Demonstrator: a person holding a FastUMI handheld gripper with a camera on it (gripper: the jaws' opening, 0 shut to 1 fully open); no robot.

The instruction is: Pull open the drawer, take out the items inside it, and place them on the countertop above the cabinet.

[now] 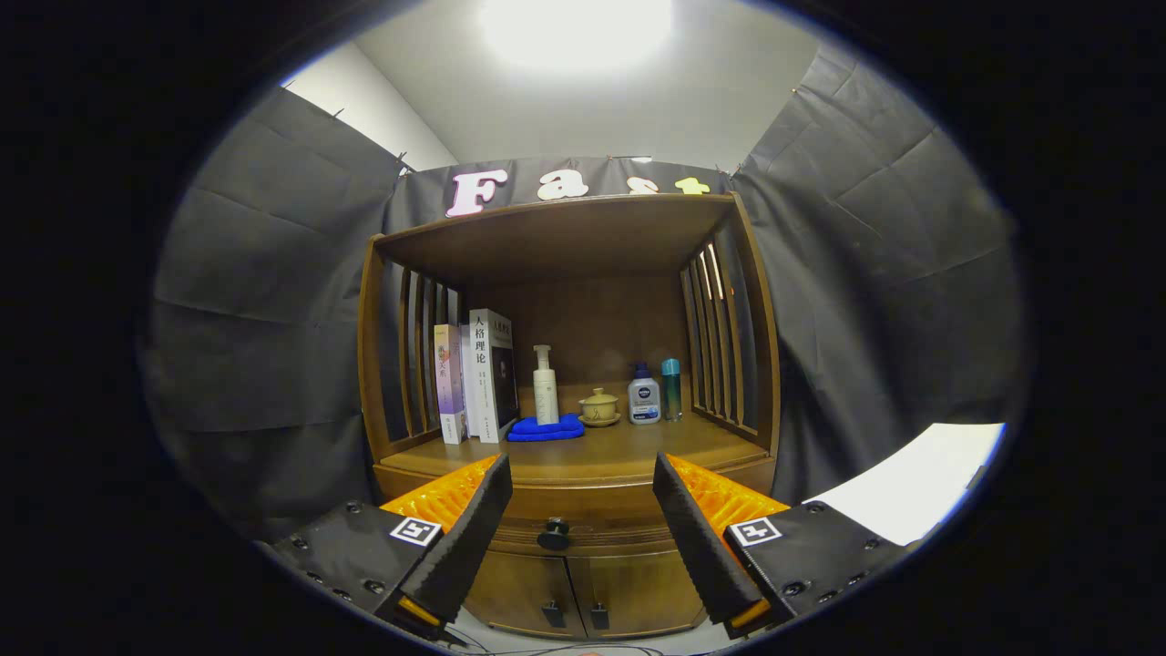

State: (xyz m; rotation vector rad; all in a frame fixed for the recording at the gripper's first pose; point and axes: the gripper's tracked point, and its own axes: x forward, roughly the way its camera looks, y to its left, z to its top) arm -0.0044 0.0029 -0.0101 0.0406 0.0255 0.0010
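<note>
A wooden cabinet stands ahead, its countertop (629, 451) level with my fingertips. Under the countertop runs the closed drawer (583, 531) with a dark round knob (553, 534). My gripper (581, 487) is open, fingers spread wide, with the knob a little beyond and between them. Nothing is held. What is inside the drawer is hidden.
On the countertop stand books (475, 375) at the left, a white pump bottle (545, 386) on a folded blue cloth (546, 428), a small lidded teacup (598, 407), a white-and-blue bottle (643, 395) and a teal bottle (671, 389). Two lower doors (583, 592) sit below the drawer. A white surface (911, 478) lies right.
</note>
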